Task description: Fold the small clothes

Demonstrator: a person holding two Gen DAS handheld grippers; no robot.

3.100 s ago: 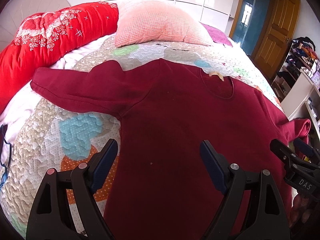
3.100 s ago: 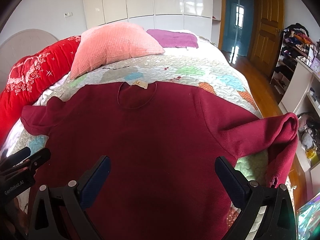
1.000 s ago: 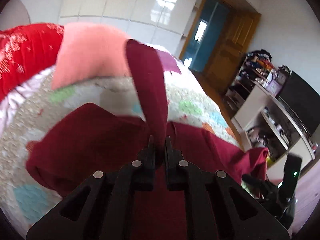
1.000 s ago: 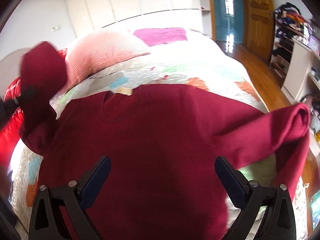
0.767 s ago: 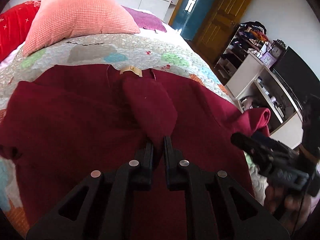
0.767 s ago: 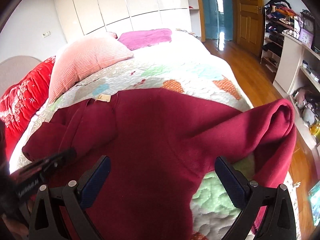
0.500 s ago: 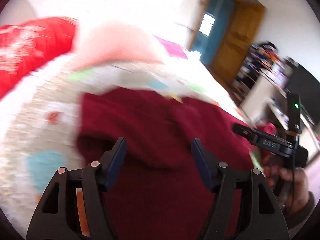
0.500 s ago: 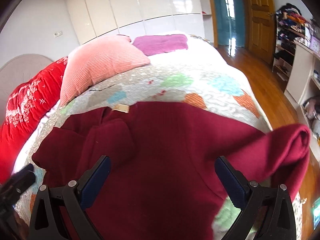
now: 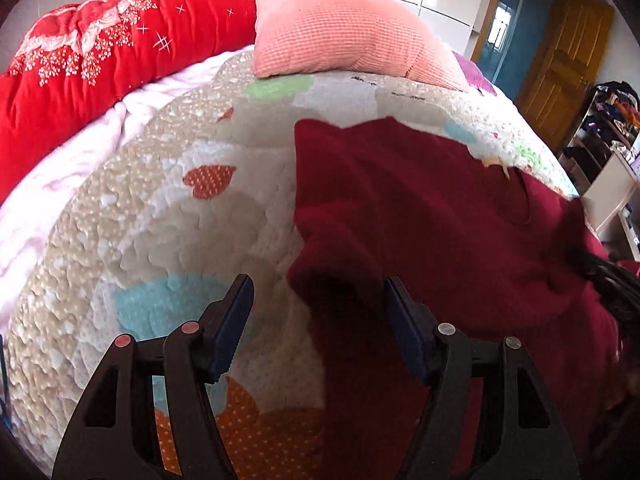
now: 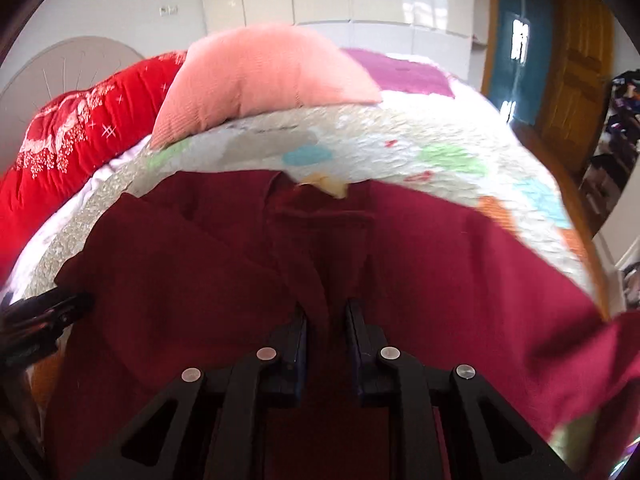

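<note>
A dark red sweater [image 9: 448,216] lies face up on the patchwork quilt [image 9: 168,208] of a bed, with its left sleeve folded in over the chest. My left gripper [image 9: 316,308] is open and empty, jaws wide, just in front of the folded shoulder edge. My right gripper [image 10: 326,330] is shut on the sweater's right sleeve [image 10: 320,256], which lies drawn in over the chest below the collar label [image 10: 324,184]. The left gripper shows at the left edge of the right wrist view [image 10: 44,316].
A pink pillow [image 9: 344,36] and a red floral duvet [image 9: 100,64] lie at the head of the bed. A purple cloth [image 10: 404,72] lies behind the pillow. A wooden door [image 9: 556,60] and cluttered shelves [image 9: 608,120] stand to the right.
My left gripper folded the left sleeve over the chest, let it go and drew back to the left edge. My right gripper closed on the right sleeve and brought it in over the chest.
</note>
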